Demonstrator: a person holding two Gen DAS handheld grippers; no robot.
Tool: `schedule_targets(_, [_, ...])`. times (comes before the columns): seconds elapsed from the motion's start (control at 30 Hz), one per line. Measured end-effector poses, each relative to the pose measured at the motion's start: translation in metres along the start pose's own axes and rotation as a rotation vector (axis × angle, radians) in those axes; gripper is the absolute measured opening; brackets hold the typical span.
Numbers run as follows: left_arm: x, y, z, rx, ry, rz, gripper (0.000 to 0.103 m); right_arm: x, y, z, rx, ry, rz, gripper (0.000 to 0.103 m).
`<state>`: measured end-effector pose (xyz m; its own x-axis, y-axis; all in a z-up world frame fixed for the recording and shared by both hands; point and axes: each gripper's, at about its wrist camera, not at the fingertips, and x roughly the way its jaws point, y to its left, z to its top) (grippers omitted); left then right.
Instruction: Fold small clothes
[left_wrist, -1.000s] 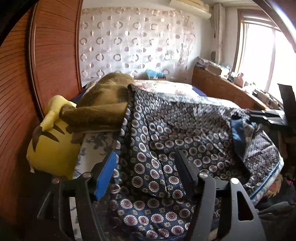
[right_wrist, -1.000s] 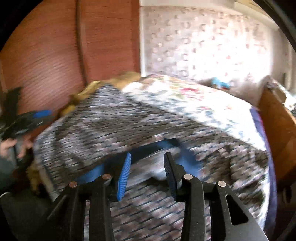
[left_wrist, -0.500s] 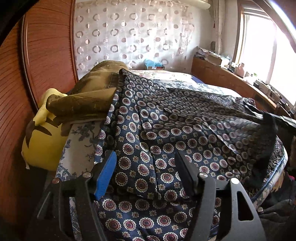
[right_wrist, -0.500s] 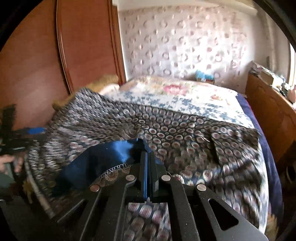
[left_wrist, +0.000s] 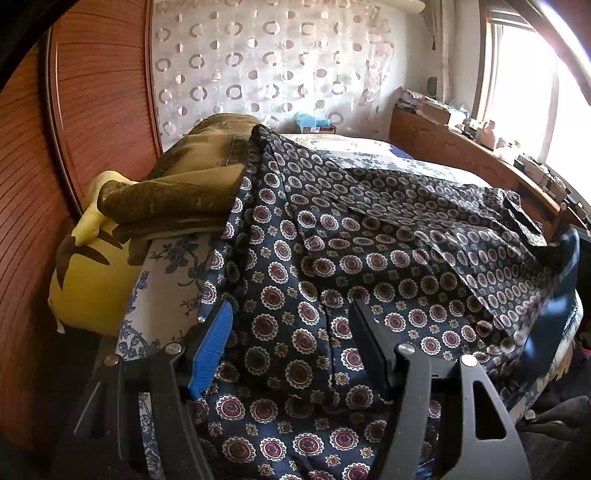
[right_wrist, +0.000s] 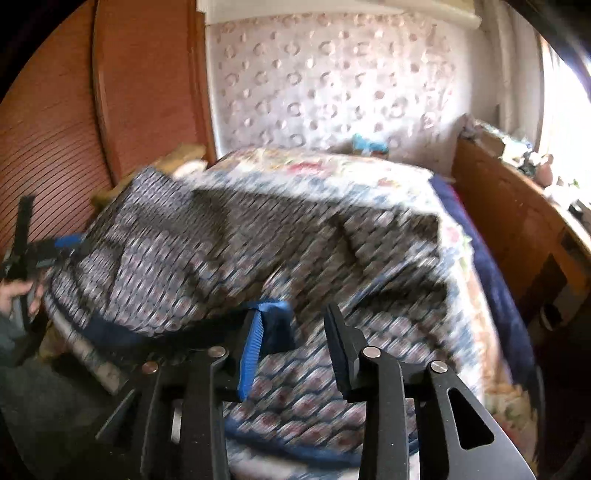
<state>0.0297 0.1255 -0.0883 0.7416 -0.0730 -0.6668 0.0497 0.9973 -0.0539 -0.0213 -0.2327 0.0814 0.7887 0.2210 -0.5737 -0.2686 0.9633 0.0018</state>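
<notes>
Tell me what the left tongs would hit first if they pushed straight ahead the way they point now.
Most likely the patterned navy garment spread on the bed: it fills the gap between the open left tongs and lies straight ahead. How near it is cannot be judged from this view.

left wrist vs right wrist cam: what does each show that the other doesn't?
Left wrist only: yellow plush, folded olive garment, and its own open left gripper over the cloth. Right wrist only: a hand at the left edge, and the open right gripper, nothing pinched. Both: the patterned navy garment on the bed.
</notes>
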Motion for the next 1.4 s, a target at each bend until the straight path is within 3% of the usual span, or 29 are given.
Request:
schedule_targets(0.2, [0.002, -0.001, -0.001, 0.004, 0.012, 0.001, 0.066, 0.044, -0.004, 0.052, -0.017, -0.007, -0.019, 0.05])
schedule_targets(0.4, [0.002, 0.002, -0.003, 0.002, 0.012, -0.002, 0.066, 0.044, 0.015, 0.063, -0.071, -0.02, 0.061, 0.05])
schedule_targets(0.53, [0.005, 0.003, -0.002, -0.001, 0.013, 0.002, 0.066, 0.052, 0.0, 0.059, -0.061, -0.003, 0.01, 0.05])
schedule_targets(0.67, [0.006, 0.002, -0.001, 0.004, 0.017, 0.009, 0.066, 0.077, -0.008, 0.066, -0.05, 0.036, -0.021, 0.05])
schedule_targets(0.87, [0.009, 0.001, -0.001, 0.008, 0.026, 0.015, 0.066, 0.158, -0.019, 0.077, 0.006, 0.184, -0.089, 0.05])
schedule_targets(1.13, [0.013, 0.001, -0.002, 0.007, 0.034, 0.014, 0.066, 0.19, -0.031, 0.079, 0.058, 0.245, -0.127, 0.05])
schedule_targets(1.17, [0.013, 0.001, -0.002, 0.007, 0.035, 0.014, 0.066, 0.19, -0.031, 0.078, 0.052, 0.242, -0.113, 0.04])
schedule_targets(1.2, [0.014, 0.001, -0.003, 0.007, 0.037, 0.014, 0.066, 0.188, -0.028, 0.075, 0.038, 0.236, -0.093, 0.023])
schedule_targets(1.27, [0.015, 0.002, -0.003, 0.004, 0.038, 0.013, 0.066, 0.183, -0.026, 0.073, 0.015, 0.228, -0.099, 0.003])
schedule_targets(1.4, [0.015, 0.005, -0.004, -0.004, 0.037, 0.01, 0.066, 0.144, -0.029, 0.064, 0.035, 0.121, -0.069, 0.003])
